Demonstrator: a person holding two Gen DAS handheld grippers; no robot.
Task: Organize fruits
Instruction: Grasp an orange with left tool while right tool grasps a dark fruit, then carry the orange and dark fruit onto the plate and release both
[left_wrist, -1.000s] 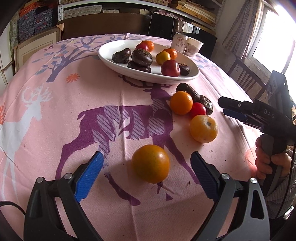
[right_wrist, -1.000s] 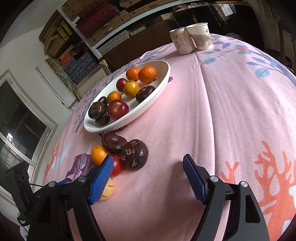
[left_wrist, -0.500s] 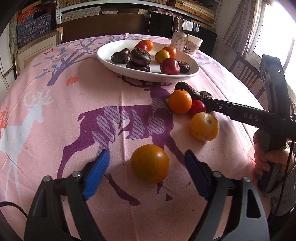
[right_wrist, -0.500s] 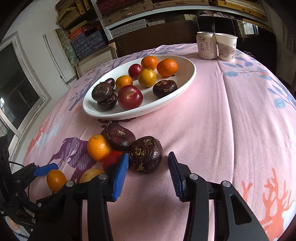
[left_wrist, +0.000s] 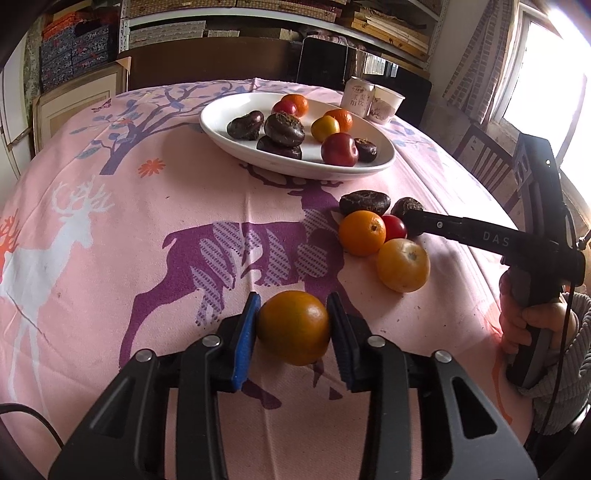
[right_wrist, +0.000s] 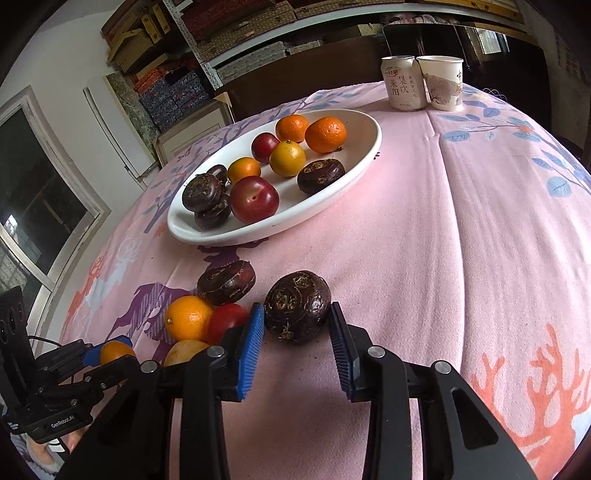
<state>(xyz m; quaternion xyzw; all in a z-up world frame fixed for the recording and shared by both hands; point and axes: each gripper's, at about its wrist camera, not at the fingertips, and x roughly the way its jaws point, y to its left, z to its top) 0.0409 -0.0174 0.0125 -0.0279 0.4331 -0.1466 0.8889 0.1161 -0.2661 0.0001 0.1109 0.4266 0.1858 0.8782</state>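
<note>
1. Left hand-held gripper (left_wrist: 291, 326) is clamped on an orange fruit (left_wrist: 293, 326) – both blue pads press its sides, down on the pink table (left_wrist: 110, 258) near the front edge.
2. Right hand-held gripper (right_wrist: 297, 332) has a dark brown fruit (right_wrist: 297, 305) squeezed between its pads – that one sits on the cloth too, short of the plate.
3. Just left of that dark fruit in the right wrist view: a second dark fruit (right_wrist: 226, 282), a small orange (right_wrist: 188, 317), a red fruit (right_wrist: 227, 321) and a yellow one (right_wrist: 184, 350), all bunched together.
4. The white oval plate (right_wrist: 354, 162) lies further back, carrying oranges, red fruits and dark ones.
5. Behind the plate stand a can (right_wrist: 402, 83) and a paper cup (right_wrist: 445, 83), side by side.
6. A hand (left_wrist: 532, 325) in a grey sleeve grips the right tool's handle.
</note>
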